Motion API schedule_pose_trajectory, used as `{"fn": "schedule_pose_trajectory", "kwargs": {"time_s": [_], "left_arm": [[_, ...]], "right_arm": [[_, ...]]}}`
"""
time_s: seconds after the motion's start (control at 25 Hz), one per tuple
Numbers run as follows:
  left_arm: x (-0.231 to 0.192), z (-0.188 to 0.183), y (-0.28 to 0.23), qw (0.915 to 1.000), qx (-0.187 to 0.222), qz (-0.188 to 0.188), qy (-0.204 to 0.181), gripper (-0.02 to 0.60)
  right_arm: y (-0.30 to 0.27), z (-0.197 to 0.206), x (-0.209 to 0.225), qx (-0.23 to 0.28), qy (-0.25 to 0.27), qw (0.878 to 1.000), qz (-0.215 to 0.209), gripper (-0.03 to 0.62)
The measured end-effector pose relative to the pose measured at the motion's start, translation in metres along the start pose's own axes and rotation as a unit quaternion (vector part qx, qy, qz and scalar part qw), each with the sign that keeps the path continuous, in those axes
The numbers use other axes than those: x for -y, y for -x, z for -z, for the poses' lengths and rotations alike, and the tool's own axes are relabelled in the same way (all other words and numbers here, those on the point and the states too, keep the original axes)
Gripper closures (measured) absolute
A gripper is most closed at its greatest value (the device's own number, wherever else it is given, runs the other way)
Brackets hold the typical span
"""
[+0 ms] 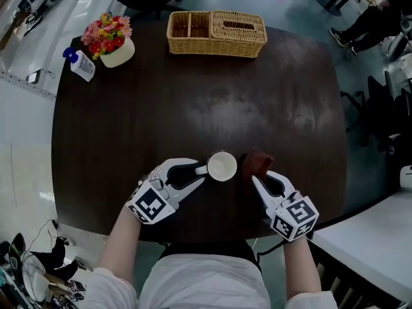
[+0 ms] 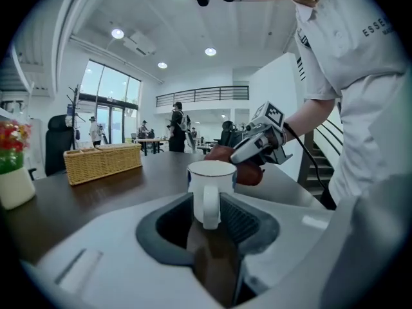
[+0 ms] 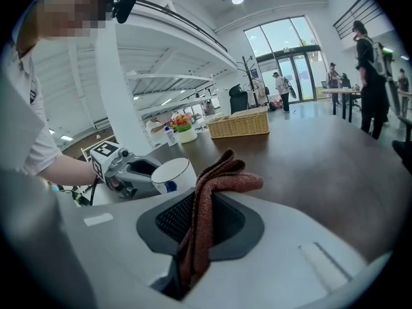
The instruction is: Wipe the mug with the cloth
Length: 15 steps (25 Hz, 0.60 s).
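Observation:
A white mug (image 1: 222, 166) stands upright near the table's front edge, its handle toward my left gripper (image 1: 201, 170). That gripper is shut on the mug's handle (image 2: 210, 205). The mug body (image 2: 211, 179) rises just beyond the jaws. A reddish-brown cloth (image 1: 257, 162) sits right of the mug, pinched in my right gripper (image 1: 252, 175). In the right gripper view the cloth (image 3: 209, 217) runs folded between the jaws and flops over the top, and the mug (image 3: 172, 175) stands just left of it. Cloth and mug are close; whether they touch I cannot tell.
On the dark oval table (image 1: 193, 102), a wicker basket (image 1: 216, 33) sits at the far edge. A flower pot (image 1: 109, 40) and a small pump bottle (image 1: 80, 63) stand far left. A white counter (image 1: 373, 237) lies to the right. People stand in the background.

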<state>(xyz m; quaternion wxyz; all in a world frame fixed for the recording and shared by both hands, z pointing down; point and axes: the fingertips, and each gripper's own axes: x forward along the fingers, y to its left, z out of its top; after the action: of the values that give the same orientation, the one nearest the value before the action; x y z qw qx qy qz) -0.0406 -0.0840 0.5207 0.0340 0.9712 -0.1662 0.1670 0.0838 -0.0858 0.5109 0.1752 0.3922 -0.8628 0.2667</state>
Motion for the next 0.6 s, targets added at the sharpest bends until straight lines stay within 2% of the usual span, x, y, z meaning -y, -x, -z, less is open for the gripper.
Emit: {"fn": "schedule_pose_trajectory", "kwargs": {"time_s": [0.12,0.28,0.4,0.52,0.6], "left_arm": [[-0.009,-0.018,0.021,0.9972,0.025,-0.070,-0.004,0.472],[-0.010,-0.059,0.056,0.9845,0.069,-0.161,-0.015,0.472],[-0.005,-0.087,0.082,0.9705,0.081,-0.227,-0.017,0.480],[0.007,-0.116,0.109,0.9496,0.102,-0.296,0.019,0.576],[0.021,-0.135,0.121,0.9402,0.117,-0.317,0.041,0.581]], "right_arm": [[0.011,-0.012,-0.002,0.025,0.009,0.999,0.038,0.514],[0.030,-0.031,-0.016,0.061,0.038,0.993,0.096,0.514],[0.047,-0.040,-0.035,0.077,0.062,0.988,0.121,0.515],[0.068,-0.045,-0.056,0.085,0.096,0.982,0.136,0.516],[0.086,-0.050,-0.067,0.101,0.101,0.979,0.144,0.516]]}}
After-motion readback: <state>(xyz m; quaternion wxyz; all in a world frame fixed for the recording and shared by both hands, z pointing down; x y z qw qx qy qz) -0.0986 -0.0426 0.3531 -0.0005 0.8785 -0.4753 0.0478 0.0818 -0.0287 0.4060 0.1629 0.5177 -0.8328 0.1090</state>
